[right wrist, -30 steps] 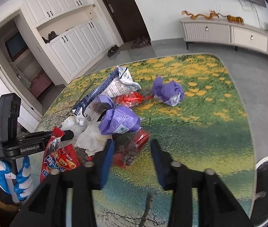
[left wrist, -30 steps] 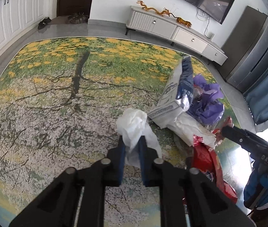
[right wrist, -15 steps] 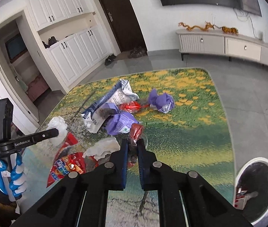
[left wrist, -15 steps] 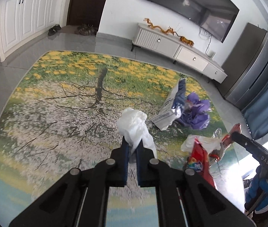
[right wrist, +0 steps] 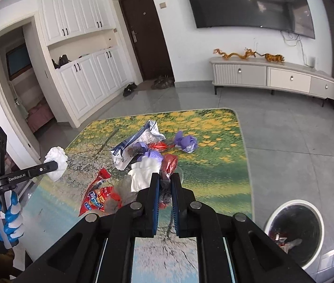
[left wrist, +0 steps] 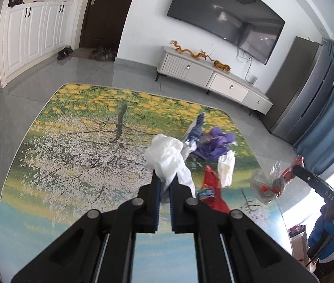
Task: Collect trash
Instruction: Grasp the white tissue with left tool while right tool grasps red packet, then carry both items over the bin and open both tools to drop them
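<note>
My left gripper (left wrist: 164, 179) is shut on a crumpled white tissue (left wrist: 164, 155) and holds it above the printed table; the tissue also shows in the right wrist view (right wrist: 56, 160). My right gripper (right wrist: 165, 176) is shut on a red and clear plastic wrapper (right wrist: 169, 165), lifted off the table; the wrapper shows in the left wrist view (left wrist: 270, 184). More trash lies on the table: a white and blue bag (right wrist: 136, 143), purple wrappers (right wrist: 185, 141), a white tissue (right wrist: 143, 172) and a red snack bag (right wrist: 96, 195).
A round white trash bin (right wrist: 294, 233) with trash inside stands on the floor at the table's right. The table (left wrist: 60, 153) has a flower-print top. A TV cabinet (right wrist: 273, 75) and white cupboards (right wrist: 84, 82) line the walls.
Both grippers have risen from the table with their catch. The right gripper closed on the red and clear wrapper and lifted it; the left lifted the tissue higher.
</note>
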